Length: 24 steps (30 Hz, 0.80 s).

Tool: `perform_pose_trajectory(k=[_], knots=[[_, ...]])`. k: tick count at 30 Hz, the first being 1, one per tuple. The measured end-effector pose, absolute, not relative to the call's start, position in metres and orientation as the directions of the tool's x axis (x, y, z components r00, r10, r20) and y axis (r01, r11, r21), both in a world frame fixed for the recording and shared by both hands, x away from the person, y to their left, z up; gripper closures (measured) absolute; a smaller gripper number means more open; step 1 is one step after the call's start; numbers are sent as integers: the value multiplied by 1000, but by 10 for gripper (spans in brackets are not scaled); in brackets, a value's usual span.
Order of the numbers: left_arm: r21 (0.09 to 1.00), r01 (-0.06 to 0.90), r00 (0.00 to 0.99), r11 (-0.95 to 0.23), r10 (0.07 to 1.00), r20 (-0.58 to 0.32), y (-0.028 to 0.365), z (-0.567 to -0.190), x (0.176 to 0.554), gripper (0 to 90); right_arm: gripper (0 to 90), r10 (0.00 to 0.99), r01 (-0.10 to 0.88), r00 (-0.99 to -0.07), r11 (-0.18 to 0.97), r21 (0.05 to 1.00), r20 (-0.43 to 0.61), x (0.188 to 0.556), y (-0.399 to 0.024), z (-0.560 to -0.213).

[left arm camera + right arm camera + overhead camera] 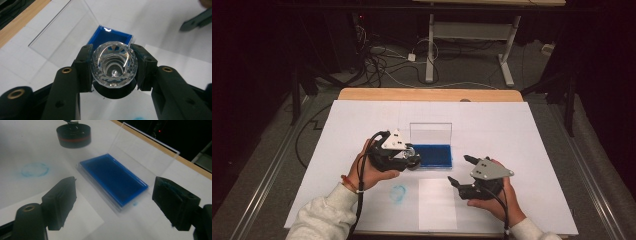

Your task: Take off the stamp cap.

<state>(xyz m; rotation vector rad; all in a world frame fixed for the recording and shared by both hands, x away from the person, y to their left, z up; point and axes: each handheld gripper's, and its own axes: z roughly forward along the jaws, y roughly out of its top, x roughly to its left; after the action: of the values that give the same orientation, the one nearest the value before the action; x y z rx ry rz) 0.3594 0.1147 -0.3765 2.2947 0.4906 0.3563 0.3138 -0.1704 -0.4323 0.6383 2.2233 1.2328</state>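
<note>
Right now my left gripper (113, 66) pinches the faceted glass stamp (114, 65) over the blue ink pad (434, 155); my right gripper (458, 171) hangs spread. Slick glass could slip, smearing the white paper (438, 202).

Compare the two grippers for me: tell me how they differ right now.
The left gripper is shut on the clear-handled stamp, while the right gripper holds nothing, its jaws standing apart. The left gripper hovers at the blue ink pad; the right gripper sits off to that pad's right, above the white paper sheet. Both have black jaws and a grey three-cornered plate on top.
</note>
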Motion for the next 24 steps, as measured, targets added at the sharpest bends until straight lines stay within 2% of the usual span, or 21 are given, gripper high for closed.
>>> perform_pose_trajectory(k=[4,12,20,24], knots=[[745,242,892,-622,445,82,106,-374,361,547,219,601,176,-784,454,874,-154,325,-144,-443],[769,236,899,-594,434,59,98,-373,358,547,225,586,183,-802,430,884,-119,337,-108,-450],[772,231,904,-593,424,55,95,-373,354,546,308,558,170,-823,420,891,-106,339,-98,-452],[769,227,913,-598,405,46,93,-375,353,547,322,559,182,-825,410,894,-88,342,-98,-455]])
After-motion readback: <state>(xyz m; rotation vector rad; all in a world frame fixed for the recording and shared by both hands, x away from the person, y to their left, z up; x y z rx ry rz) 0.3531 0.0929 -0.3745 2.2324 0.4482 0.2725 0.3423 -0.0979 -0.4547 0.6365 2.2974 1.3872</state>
